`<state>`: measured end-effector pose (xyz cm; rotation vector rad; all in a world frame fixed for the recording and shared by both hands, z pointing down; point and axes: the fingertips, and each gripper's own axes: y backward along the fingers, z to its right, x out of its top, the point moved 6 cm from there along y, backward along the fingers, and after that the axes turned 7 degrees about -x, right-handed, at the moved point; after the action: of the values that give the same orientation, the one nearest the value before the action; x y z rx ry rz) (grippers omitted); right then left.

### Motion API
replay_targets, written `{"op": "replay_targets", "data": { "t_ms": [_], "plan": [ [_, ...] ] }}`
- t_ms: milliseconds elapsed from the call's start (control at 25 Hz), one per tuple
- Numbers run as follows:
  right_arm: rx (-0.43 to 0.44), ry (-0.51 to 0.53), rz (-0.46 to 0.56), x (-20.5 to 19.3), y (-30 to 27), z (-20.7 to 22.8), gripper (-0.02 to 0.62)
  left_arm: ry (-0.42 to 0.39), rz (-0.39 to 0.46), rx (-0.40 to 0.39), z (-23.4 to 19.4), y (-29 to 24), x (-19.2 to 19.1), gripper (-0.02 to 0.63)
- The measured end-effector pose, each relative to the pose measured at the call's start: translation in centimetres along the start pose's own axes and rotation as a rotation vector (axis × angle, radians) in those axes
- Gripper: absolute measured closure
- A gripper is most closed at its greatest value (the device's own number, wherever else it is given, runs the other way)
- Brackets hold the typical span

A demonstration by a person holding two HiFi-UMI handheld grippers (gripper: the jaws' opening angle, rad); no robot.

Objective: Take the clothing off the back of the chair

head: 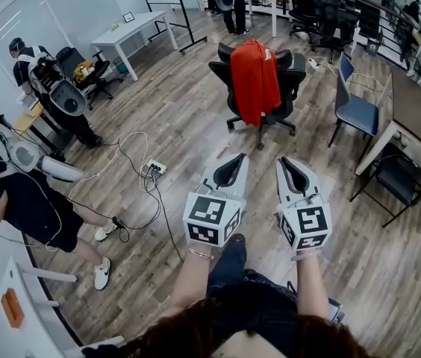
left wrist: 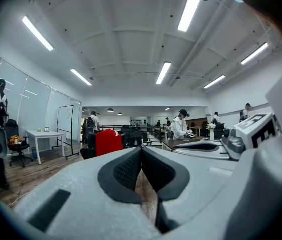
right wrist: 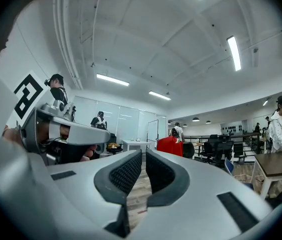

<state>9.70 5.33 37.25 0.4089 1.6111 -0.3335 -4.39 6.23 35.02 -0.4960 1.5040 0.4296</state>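
The clothing (head: 254,80), a red garment, hangs over the back of the black office chair (head: 296,73) out on the wooden floor ahead of you. It is draped from the top edge, so its own weight keeps it there and nothing seems to pin it. That suggests an upward lift would clear the backrest more easily than a sideways pull.

To the left, a white power strip (head: 154,170) and its cables lie on the floor, off your straight line to the chair.

Your left gripper (head: 229,171) is held level and aimed at the chair. Its fingers (left wrist: 126,166) are pressed together with nothing between them, which suits carrying it across the room rather than grasping. In the left gripper view the garment (left wrist: 108,142) sits small and just left of the fingertips, well apart from them.

Your right gripper (head: 289,168) is level beside the left one, the two near each other and both pointing at the chair. Its fingers (right wrist: 162,173) are all but together, only a sliver of floor showing between them, and they hold nothing. In the right gripper view the garment (right wrist: 170,146) shows just right of the fingertips, again far off.

The garment therefore lies ahead of and between your two lines of aim. I'd judge you need to close the distance and spread the fingers before any grasp.
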Motion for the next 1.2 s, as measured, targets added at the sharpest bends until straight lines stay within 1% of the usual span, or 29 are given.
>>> {"op": "replay_targets", "data": {
  "t_ms": [160,320,760,1000,1080,1160,1200],
  "plan": [
    [0.000,0.002,0.009,-0.3,-1.7,0.8,0.588,-0.013,0.003,0.003,-1.0,-1.6,-0.1,0.592],
    [0.001,0.002,0.007,-0.5,-3.8,1.8,0.579,-0.008,0.016,0.003,-2.5,-3.2,0.1,0.591],
    [-0.014,-0.010,0.003,-0.3,-10.8,4.3,0.549,0.013,0.020,-0.003,-8.4,-8.5,0.6,0.589],
    [-0.021,-0.008,-0.005,-0.2,-15.1,4.8,0.522,0.028,0.023,-0.032,-12.0,-11.2,0.8,0.586],
    [-0.028,-0.005,-0.006,-0.1,-16.4,5.1,0.517,0.038,0.021,-0.046,-13.2,-12.1,1.0,0.572],
    [-0.036,-0.003,-0.008,0.0,-17.6,5.3,0.511,0.046,0.023,-0.059,-14.3,-13.0,1.1,0.534],
    [-0.041,-0.002,-0.008,0.1,-18.2,5.4,0.507,0.048,0.024,-0.065,-14.8,-13.5,1.2,0.532]
  ]
}}
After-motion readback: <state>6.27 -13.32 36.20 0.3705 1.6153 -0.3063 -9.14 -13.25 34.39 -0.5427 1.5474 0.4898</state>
